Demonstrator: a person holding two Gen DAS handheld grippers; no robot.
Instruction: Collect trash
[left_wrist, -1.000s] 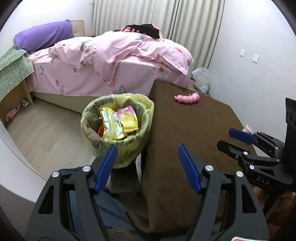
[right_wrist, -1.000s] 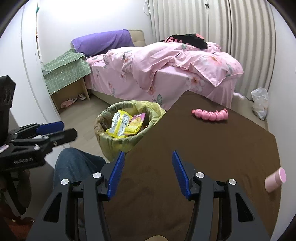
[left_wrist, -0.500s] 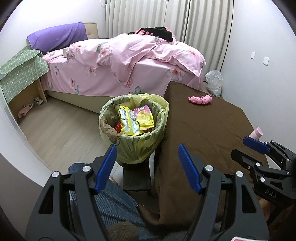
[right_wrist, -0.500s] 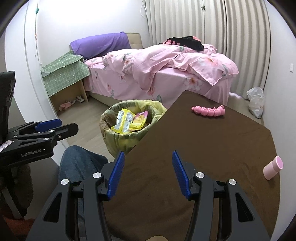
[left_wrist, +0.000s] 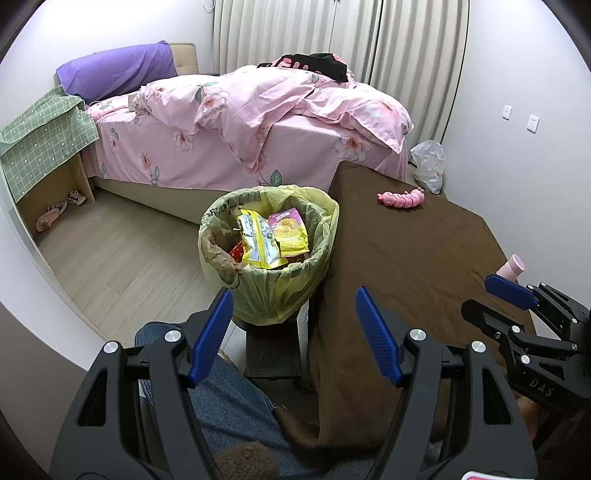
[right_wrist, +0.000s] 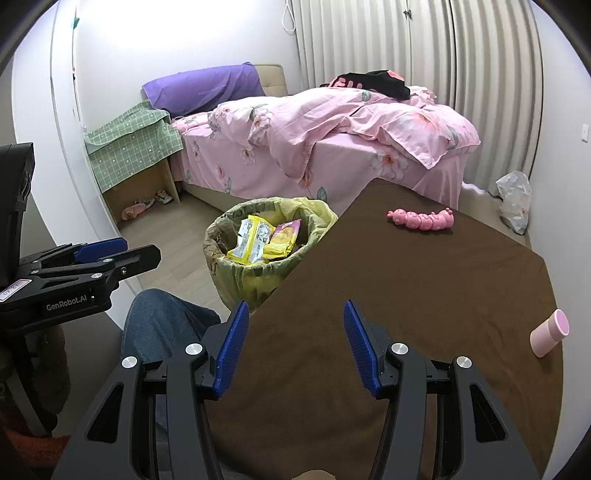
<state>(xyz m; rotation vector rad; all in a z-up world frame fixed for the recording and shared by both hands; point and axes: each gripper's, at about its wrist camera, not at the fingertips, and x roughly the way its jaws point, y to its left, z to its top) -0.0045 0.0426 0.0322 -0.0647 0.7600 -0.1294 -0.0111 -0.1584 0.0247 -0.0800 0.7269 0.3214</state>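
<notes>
A bin lined with a yellow-green bag (left_wrist: 273, 291) (right_wrist: 236, 273) stands on a small dark stool beside the brown-clothed table (left_wrist: 413, 266) (right_wrist: 406, 295). Yellow snack wrappers (left_wrist: 258, 243) (right_wrist: 251, 240) and a pink-and-yellow packet (left_wrist: 290, 230) (right_wrist: 284, 236) lie in it. My left gripper (left_wrist: 293, 325) is open and empty, held near the bin and the table's left edge. My right gripper (right_wrist: 291, 332) is open and empty over the table's near part. A pink caterpillar toy (left_wrist: 400, 197) (right_wrist: 421, 219) and a pink cup on its side (left_wrist: 511, 266) (right_wrist: 548, 334) lie on the table.
A bed with pink floral bedding (left_wrist: 258, 122) (right_wrist: 332, 140) stands behind the bin. A green-clothed side cabinet (left_wrist: 40, 136) is at the left. A white plastic bag (left_wrist: 428, 166) (right_wrist: 515, 201) sits on the floor by the wall. The person's jeans-clad leg (left_wrist: 229, 398) is below the grippers.
Both grippers have drawn back and up from the bin and table, so more of the room shows. Both stay open and empty.
</notes>
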